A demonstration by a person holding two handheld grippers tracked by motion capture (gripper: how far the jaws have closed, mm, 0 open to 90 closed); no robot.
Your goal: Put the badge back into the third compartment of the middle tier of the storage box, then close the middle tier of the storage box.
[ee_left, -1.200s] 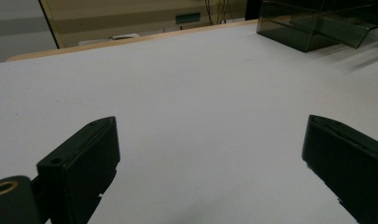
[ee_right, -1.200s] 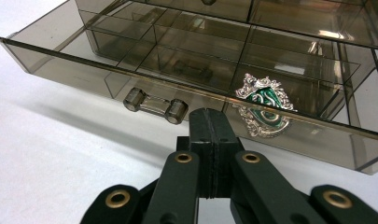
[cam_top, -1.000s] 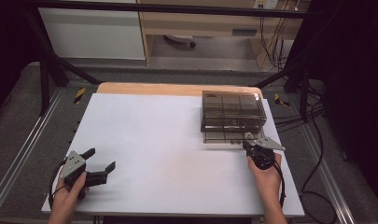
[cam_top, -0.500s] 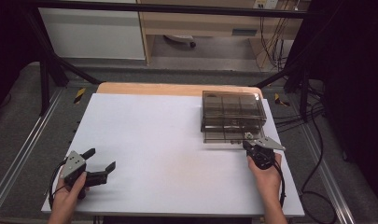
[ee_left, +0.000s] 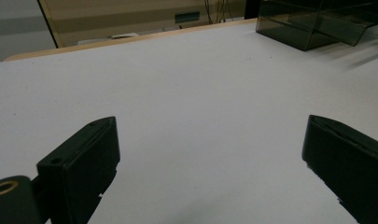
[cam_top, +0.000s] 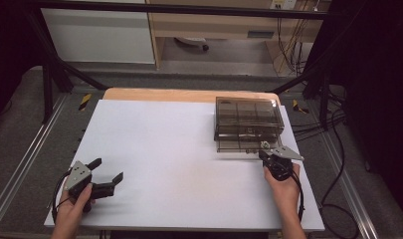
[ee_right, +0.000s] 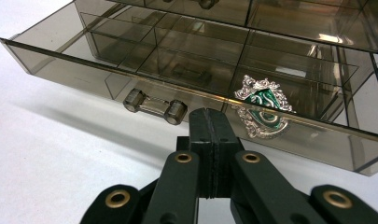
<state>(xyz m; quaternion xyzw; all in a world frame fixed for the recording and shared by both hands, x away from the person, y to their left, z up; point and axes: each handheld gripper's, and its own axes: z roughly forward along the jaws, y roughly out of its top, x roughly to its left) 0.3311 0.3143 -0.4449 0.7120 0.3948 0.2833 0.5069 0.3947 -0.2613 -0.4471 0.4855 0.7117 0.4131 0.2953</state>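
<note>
Right gripper (ee_right: 209,122): fingers (ee_right: 199,135) pressed flat together with nothing between them; tips just before the front wall of the open bottom drawer (ee_right: 144,86), whether touching it cannot be told.
Left gripper (ee_left: 210,154): fingers (ee_left: 84,158) spread wide, nothing between them, held low over the bare white surface (ee_left: 191,93).
Right gripper view, particular detail: a silver and green crest badge (ee_right: 261,105) at the drawer front, just right of and beyond the fingertips; a clear bar handle (ee_right: 155,106) on the drawer front, just left of the fingertips; dividers that part the drawer into compartments.
High view, particular detail: the right gripper (cam_top: 268,157) at the near edge of the smoked transparent drawer box (cam_top: 248,122), which stands at the far right of the surface (cam_top: 179,149); the left gripper (cam_top: 108,174) at the near left corner, well apart from the box; the left hand (cam_top: 74,206) and the right hand (cam_top: 284,186) entering from below.
Left gripper view, particular detail: the drawer box (ee_left: 317,23) far off at upper right.
Drawer: pulled out toward the right gripper; badge position inside or on the front wall cannot be told.
Change from earlier frames: none visible; both grippers and the box lie as they did one second ago.
</note>
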